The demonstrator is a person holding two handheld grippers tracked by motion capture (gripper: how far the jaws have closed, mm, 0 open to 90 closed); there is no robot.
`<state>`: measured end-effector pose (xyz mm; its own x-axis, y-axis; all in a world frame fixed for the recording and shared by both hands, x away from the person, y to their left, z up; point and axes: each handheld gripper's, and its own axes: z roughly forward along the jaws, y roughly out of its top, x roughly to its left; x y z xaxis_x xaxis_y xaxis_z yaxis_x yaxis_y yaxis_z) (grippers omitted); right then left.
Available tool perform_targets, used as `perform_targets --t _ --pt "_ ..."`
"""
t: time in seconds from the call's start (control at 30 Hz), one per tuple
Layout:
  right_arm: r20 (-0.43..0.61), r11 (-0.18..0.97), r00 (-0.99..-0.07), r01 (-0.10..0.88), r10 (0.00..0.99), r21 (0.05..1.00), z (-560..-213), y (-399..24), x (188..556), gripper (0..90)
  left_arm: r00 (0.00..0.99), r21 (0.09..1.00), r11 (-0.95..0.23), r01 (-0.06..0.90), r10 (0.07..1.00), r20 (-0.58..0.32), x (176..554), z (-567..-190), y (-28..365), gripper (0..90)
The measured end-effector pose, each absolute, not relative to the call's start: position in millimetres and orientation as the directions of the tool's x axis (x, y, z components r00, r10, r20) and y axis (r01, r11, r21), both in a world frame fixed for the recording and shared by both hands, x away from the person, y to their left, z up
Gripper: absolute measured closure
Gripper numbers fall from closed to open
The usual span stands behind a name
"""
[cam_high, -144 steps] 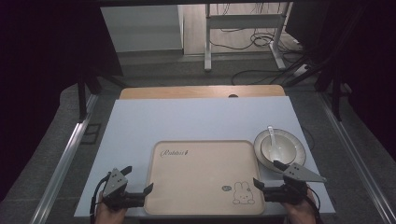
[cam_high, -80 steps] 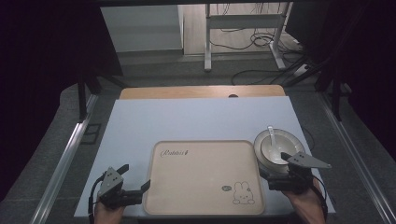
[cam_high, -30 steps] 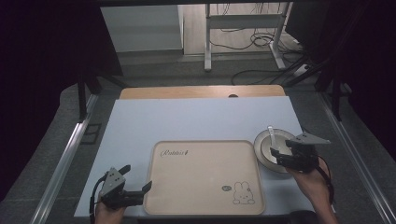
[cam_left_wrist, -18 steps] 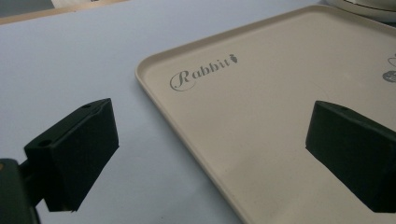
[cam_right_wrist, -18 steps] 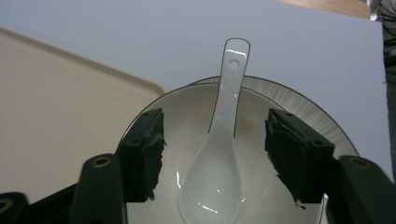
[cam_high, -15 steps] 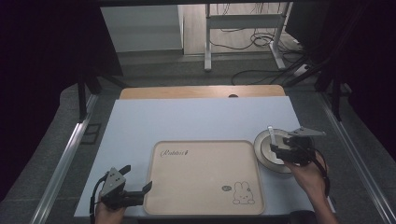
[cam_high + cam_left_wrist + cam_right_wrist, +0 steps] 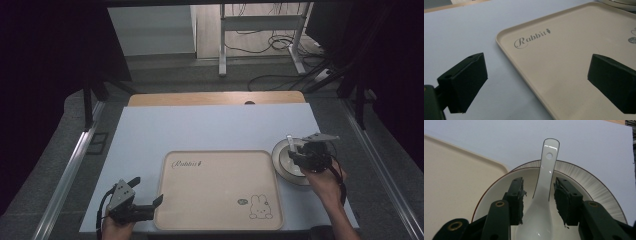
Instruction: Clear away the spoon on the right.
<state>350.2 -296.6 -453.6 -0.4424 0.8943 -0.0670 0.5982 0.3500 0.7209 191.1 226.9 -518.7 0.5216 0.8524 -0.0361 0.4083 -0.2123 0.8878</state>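
A white ceramic spoon [image 7: 544, 190] lies in a white bowl [image 7: 579, 177] with a brown rim, its handle pointing over the far rim. My right gripper [image 7: 539, 182] is open, one jaw on each side of the spoon's handle with a narrow gap at both. In the high view the bowl [image 7: 282, 162] sits right of a beige tray [image 7: 220, 190], and the right gripper [image 7: 302, 155] is over it. My left gripper [image 7: 146, 191] is open at the tray's front left corner. In its own view, the left gripper [image 7: 539, 82] straddles the tray [image 7: 574, 50] edge.
The tray carries the word "Rabbit" [image 7: 531, 38] and a rabbit drawing [image 7: 260, 206]. A white sheet [image 7: 210, 130] covers the table, with a wooden strip [image 7: 215, 98] along its far edge. Metal rails [image 7: 70, 170] run down both sides. Cables [image 7: 270, 50] lie on the floor beyond.
My right gripper has moved from the tray's front right corner forward to the bowl and come down around the spoon's handle. The left gripper has barely shifted.
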Motion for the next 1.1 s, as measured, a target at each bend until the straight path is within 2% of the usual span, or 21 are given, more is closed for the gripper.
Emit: perform_targets --t 0.57,1.1 --pt "-0.086 0.358 -0.421 0.625 0.903 0.693 -462 -292 360 66.0 0.524 0.885 -0.222 0.409 0.851 -0.029 191 -519 226 2.6" --pt "-0.064 0.347 -0.418 0.648 0.906 0.679 -465 -285 364 74.0 0.527 0.883 -0.228 0.410 0.850 -0.025 191 -519 225 2.7"
